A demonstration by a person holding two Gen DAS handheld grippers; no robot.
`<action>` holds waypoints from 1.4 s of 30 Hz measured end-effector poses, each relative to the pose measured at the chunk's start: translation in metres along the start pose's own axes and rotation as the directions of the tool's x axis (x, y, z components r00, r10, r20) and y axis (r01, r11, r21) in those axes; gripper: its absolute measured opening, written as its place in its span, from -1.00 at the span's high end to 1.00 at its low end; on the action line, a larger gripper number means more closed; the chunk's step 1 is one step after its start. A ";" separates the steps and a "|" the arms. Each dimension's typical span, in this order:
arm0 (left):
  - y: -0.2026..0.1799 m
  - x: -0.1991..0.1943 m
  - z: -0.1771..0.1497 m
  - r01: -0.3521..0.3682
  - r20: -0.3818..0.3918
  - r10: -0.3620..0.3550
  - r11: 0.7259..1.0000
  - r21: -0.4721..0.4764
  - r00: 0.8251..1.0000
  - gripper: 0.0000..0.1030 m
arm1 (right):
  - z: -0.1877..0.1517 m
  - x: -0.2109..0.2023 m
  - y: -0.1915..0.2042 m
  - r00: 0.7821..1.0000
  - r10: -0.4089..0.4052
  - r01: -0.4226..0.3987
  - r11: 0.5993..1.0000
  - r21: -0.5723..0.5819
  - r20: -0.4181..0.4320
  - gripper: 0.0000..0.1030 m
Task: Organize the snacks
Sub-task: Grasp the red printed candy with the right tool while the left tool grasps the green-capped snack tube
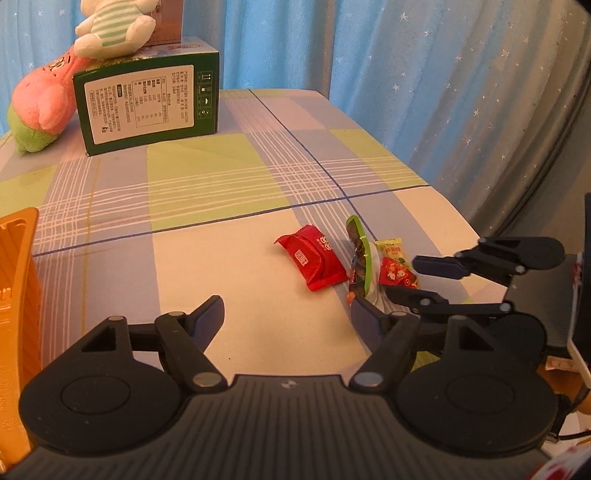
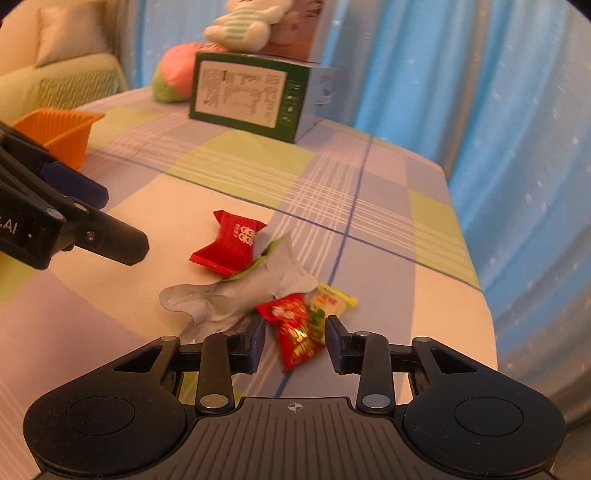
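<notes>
Several snack packets lie in a small pile on the checked tablecloth. A plain red packet [image 1: 314, 258] [image 2: 231, 245] is farthest left. A green and silver foil pouch [image 1: 360, 258] [image 2: 236, 295] lies beside it. A red printed packet [image 1: 397, 275] [image 2: 295, 332] and a yellow packet [image 1: 389, 248] [image 2: 332, 299] lie at the right. My right gripper [image 2: 295, 339] is open, its fingers on either side of the red printed packet; it also shows in the left wrist view [image 1: 402, 277]. My left gripper [image 1: 288, 314] is open and empty, just short of the pile; it also shows in the right wrist view [image 2: 122, 221].
An orange plastic basket [image 1: 18, 295] [image 2: 62, 127] stands at the left. A green carton [image 1: 147, 107] [image 2: 255, 96] with plush toys [image 1: 110, 29] on and beside it stands at the back. The table's right edge [image 1: 443, 199] drops off before blue curtains.
</notes>
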State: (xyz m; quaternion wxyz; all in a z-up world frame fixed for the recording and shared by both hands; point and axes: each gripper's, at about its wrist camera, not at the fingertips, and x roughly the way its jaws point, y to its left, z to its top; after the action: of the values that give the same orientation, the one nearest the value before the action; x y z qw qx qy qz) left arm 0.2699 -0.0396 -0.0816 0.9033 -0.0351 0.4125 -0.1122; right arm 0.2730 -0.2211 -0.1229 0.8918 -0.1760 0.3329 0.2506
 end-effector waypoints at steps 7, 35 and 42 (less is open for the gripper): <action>-0.006 0.010 0.001 0.054 -0.002 -0.054 0.999 0.005 0.999 -0.42 | 0.000 -0.001 -0.009 1.000 0.015 -0.012 0.993 0.113 -0.027 0.60; -0.070 0.022 -0.027 -0.113 0.013 0.121 0.879 0.464 0.993 0.59 | -0.026 -0.055 -0.022 0.999 -0.041 0.042 0.911 0.410 -0.011 0.60; -0.093 0.012 -0.063 -0.190 0.056 0.201 0.746 0.639 0.978 0.58 | -0.028 -0.061 -0.017 0.999 -0.042 0.041 0.897 0.440 -0.009 0.60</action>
State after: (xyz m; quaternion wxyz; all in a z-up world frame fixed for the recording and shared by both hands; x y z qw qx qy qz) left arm 0.2138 -0.1312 -0.1179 0.8642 0.3193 0.3583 -0.1512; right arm 0.2289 -0.2688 -0.0982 0.9137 0.0233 0.3770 0.1498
